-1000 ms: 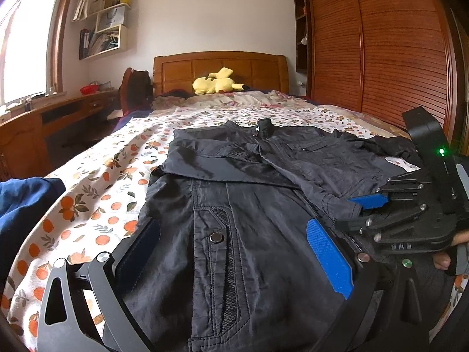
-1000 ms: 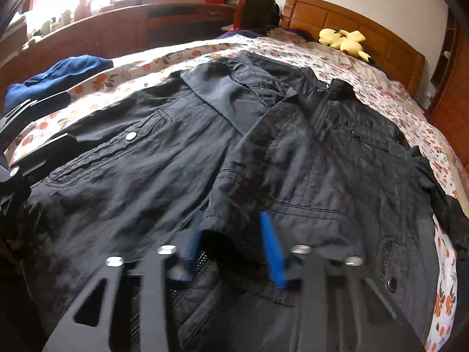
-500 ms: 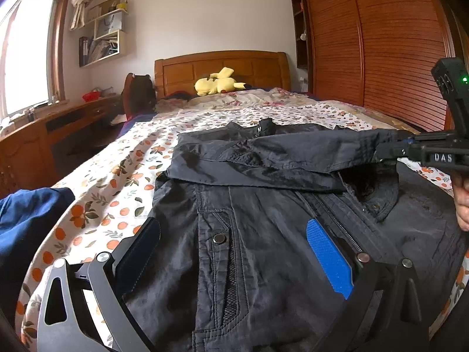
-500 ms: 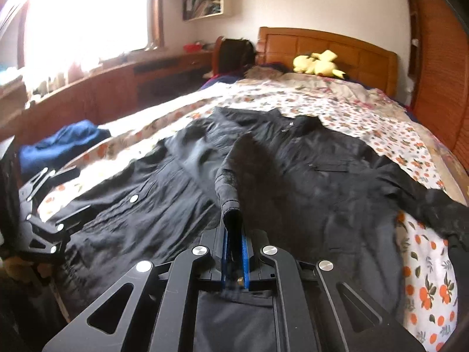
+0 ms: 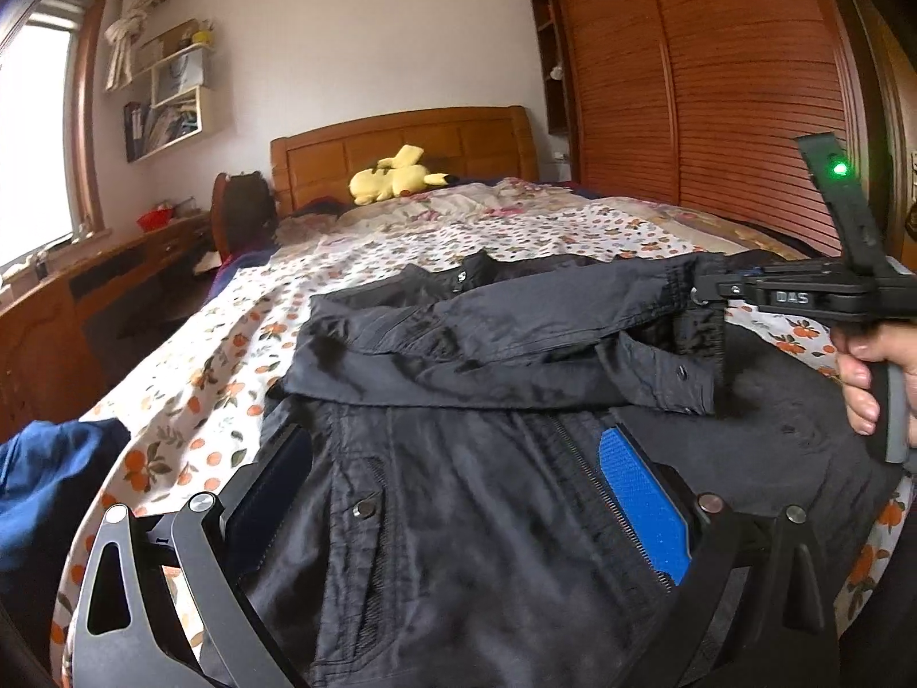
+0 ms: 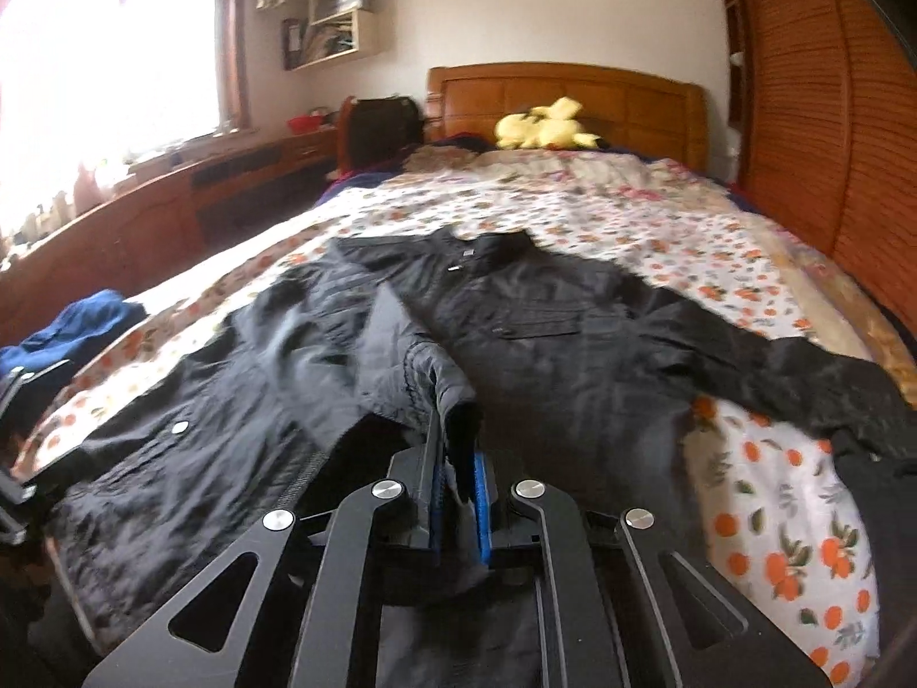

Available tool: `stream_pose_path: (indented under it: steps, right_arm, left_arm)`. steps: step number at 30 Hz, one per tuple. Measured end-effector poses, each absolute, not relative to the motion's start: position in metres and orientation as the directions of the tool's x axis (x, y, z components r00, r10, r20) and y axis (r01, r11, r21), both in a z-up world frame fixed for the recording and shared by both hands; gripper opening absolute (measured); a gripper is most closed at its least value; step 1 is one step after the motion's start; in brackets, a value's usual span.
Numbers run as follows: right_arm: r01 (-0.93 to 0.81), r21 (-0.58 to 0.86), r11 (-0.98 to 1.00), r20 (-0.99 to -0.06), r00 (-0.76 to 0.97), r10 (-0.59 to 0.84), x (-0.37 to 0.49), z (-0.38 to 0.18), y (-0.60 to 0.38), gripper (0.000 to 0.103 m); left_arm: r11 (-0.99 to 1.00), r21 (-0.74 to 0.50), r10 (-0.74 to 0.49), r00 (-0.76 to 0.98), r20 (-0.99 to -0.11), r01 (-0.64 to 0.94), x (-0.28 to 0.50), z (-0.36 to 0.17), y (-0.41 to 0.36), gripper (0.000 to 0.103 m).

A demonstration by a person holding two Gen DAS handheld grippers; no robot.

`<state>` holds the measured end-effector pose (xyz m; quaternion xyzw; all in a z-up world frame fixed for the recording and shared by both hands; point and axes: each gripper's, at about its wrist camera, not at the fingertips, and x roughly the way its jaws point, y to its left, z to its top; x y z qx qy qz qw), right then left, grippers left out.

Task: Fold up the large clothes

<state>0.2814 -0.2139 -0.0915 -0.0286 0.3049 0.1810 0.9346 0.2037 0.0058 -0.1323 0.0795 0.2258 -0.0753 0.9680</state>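
Observation:
A large black jacket [image 5: 458, 493] lies spread on the bed, collar toward the headboard; it also shows in the right wrist view [image 6: 550, 332]. My right gripper [image 6: 458, 458] is shut on the cuff of the jacket's left sleeve [image 5: 516, 309], holding it stretched across the chest above the body. In the left wrist view the right gripper [image 5: 702, 292] is at the right. My left gripper [image 5: 453, 476] is open, its blue pads [image 5: 642, 499] straddling the jacket's lower front near the hem. The other sleeve [image 6: 802, 378] lies out to the right.
The floral bedsheet [image 5: 401, 252] covers the bed. A blue garment [image 5: 46, 493] lies at the left edge. A yellow plush [image 5: 395, 175] sits by the wooden headboard. A wooden wardrobe [image 5: 716, 92] is right, a desk [image 6: 172, 195] left.
My right gripper shut on the sleeve cuff, lifted it and pulled it rightward across the jacket. My left gripper stayed open over the hem.

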Motion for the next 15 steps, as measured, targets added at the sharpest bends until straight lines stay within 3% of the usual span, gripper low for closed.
stream_pose_path:
  steps: [15]
  right_arm:
    - [-0.335,0.077,0.939,-0.565,0.761,0.318,0.277,-0.094,-0.242,0.019]
  left_arm:
    - [0.970,0.099,-0.149,0.866,-0.477,0.221,0.204,-0.127,-0.027,0.101]
